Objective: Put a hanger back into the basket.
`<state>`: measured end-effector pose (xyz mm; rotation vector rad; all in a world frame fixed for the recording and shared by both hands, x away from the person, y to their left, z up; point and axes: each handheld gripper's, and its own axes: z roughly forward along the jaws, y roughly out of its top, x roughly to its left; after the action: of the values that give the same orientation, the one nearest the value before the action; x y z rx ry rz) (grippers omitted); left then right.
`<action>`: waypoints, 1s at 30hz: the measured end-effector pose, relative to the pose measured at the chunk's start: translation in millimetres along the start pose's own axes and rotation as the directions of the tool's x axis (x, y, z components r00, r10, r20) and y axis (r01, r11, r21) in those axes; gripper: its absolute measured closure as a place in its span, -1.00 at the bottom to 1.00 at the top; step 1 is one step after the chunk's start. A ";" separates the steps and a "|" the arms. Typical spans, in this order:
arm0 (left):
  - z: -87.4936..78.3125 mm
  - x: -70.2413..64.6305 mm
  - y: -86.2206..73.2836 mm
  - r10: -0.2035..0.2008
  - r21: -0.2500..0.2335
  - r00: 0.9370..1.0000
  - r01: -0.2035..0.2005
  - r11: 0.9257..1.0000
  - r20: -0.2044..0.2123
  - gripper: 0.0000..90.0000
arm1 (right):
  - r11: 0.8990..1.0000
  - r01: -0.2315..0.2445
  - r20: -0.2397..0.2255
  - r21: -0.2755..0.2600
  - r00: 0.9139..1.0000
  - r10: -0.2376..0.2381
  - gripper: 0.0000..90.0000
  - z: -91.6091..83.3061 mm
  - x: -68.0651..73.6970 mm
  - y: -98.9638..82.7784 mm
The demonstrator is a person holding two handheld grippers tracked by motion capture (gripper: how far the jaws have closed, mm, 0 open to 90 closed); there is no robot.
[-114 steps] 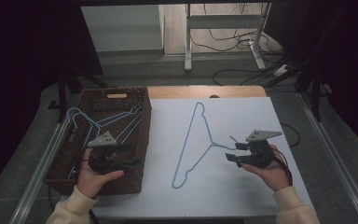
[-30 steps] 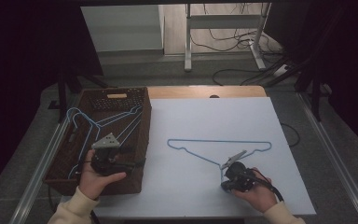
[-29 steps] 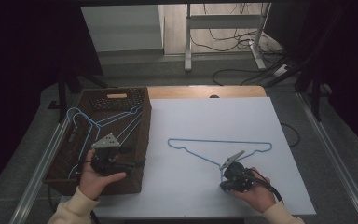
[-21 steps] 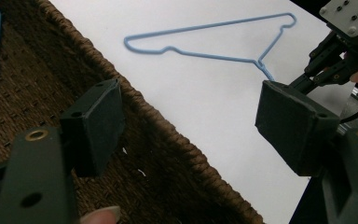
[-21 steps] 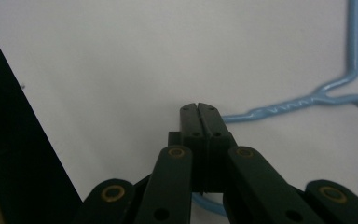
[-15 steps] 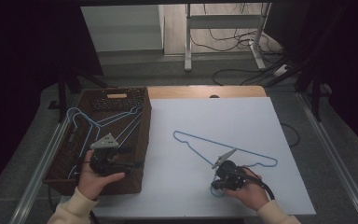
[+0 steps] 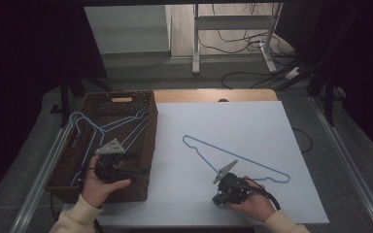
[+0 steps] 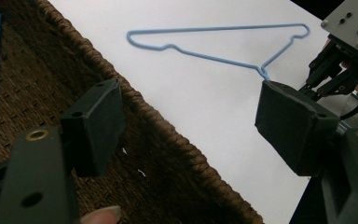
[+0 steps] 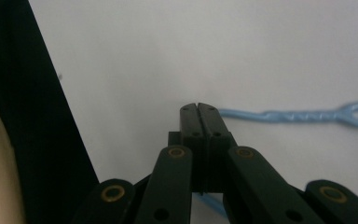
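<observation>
Wicker basket (image 7: 148, 145) seen at left edge of white table (image 7: 252, 121), blue wire hangers (image 7: 94, 131) lying inside. Left gripper (image 7: 141, 170) held over the basket's near right rim, jaws spread wide, nothing between them. Blue hanger (image 7: 233, 158) laid flat on the table right of centre, slanting down to the right. Right gripper (image 9: 199, 109) clamped tight on the hanger's twisted neck

I'm seeing dim surroundings, light pooling on the white sheet (image 7: 252, 126); my right gripper view is soft, darkening at nine o'clock.
</observation>
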<state>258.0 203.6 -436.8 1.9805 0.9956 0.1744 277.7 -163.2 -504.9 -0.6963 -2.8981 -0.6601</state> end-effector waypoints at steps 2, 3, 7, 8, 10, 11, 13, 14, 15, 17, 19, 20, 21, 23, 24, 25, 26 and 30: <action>0.0 0.0 0.0 0.000 0.000 1.000 0.000 1.000 0.000 -0.47 | 1.000 0.002 -0.003 -0.009 1.000 -0.003 1.00 3.4 1.6 6.3; 0.1 -0.3 0.0 -0.002 -0.002 1.000 0.002 1.000 0.000 -0.47 | 1.000 -0.005 -0.005 -0.016 1.000 0.004 1.00 5.0 2.3 9.4; 0.3 -0.7 0.3 -0.002 -0.001 1.000 0.002 1.000 0.000 -0.47 | 0.998 -0.017 0.026 -0.056 0.999 0.019 1.00 10.1 1.6 22.4; 0.5 -0.9 0.2 -0.003 0.000 1.000 0.003 1.000 0.001 -0.47 | 0.999 -0.016 0.042 -0.042 0.999 0.018 1.00 15.1 0.9 25.4; 0.1 -1.2 0.1 -0.002 -0.001 1.000 0.002 1.000 0.002 -0.47 | 0.999 -0.019 0.030 -0.044 0.999 0.020 1.00 16.0 -1.4 29.8; -0.3 -1.0 0.0 -0.004 -0.002 1.000 0.004 1.000 0.001 -0.47 | 0.999 -0.014 0.043 -0.044 0.999 0.016 1.00 16.2 -2.2 30.9; -1.1 -0.1 -0.4 -0.005 -0.004 1.000 0.005 1.000 0.001 -0.47 | 0.999 -0.011 0.047 -0.046 0.999 0.013 1.00 12.8 -5.6 30.5; -1.2 0.4 -0.9 -0.005 -0.004 1.000 0.005 1.000 0.000 -0.47 | 0.999 -0.011 0.060 -0.053 0.998 0.014 1.00 9.5 -8.0 29.7; -1.5 0.8 -1.3 -0.006 -0.003 1.000 0.006 1.000 -0.001 -0.47 | 0.998 -0.017 0.073 -0.067 0.997 0.022 1.00 3.8 -12.4 27.8; -1.7 0.9 -1.6 -0.008 -0.003 1.000 0.008 1.000 -0.003 -0.47 | 0.992 -0.061 0.108 -0.112 0.991 0.073 1.00 -10.5 -26.6 20.8; -1.8 -0.1 -1.2 -0.007 -0.004 1.000 0.007 1.000 -0.003 -0.47 | 0.989 -0.080 0.151 -0.126 0.983 0.099 1.00 -18.4 -39.3 15.0; -1.8 -0.6 -0.9 -0.004 -0.005 1.000 0.004 1.000 -0.003 -0.47 | 0.988 -0.093 0.174 -0.125 0.978 0.115 1.00 -21.3 -46.1 12.1; -1.8 -1.0 -0.6 -0.003 -0.004 1.000 0.003 1.000 -0.003 -0.47 | 0.988 -0.103 0.202 -0.116 0.971 0.125 1.00 -23.6 -52.7 9.1; -2.0 -1.6 -0.2 -0.001 -0.005 1.000 0.001 1.000 -0.002 -0.47 | 0.985 -0.135 0.248 -0.107 0.956 0.158 1.00 -29.0 -65.2 0.6; -2.1 -1.4 -0.2 -0.002 -0.006 1.000 0.002 1.000 -0.002 -0.47 | 0.980 -0.161 0.248 -0.114 0.951 0.185 1.00 -33.1 -70.6 -5.1; -2.1 -0.9 -0.4 -0.003 -0.006 1.000 0.003 1.000 -0.002 -0.47 | 0.978 -0.177 0.258 -0.108 0.945 0.200 1.00 -37.5 -74.7 -11.5; -2.3 -0.4 -0.5 -0.006 -0.006 1.000 0.006 1.000 -0.002 -0.47 | 0.976 -0.194 0.267 -0.100 0.940 0.214 1.00 -41.1 -77.6 -18.6; -1.3 0.4 -0.7 -0.008 -0.005 1.000 0.008 1.000 -0.001 -0.47 | 0.969 -0.240 0.276 -0.055 0.929 0.246 1.00 -45.6 -80.9 -46.0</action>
<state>257.2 204.9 -436.7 1.9717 1.0029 0.1740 328.4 -253.1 -496.4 -1.2216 -2.9772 -0.6043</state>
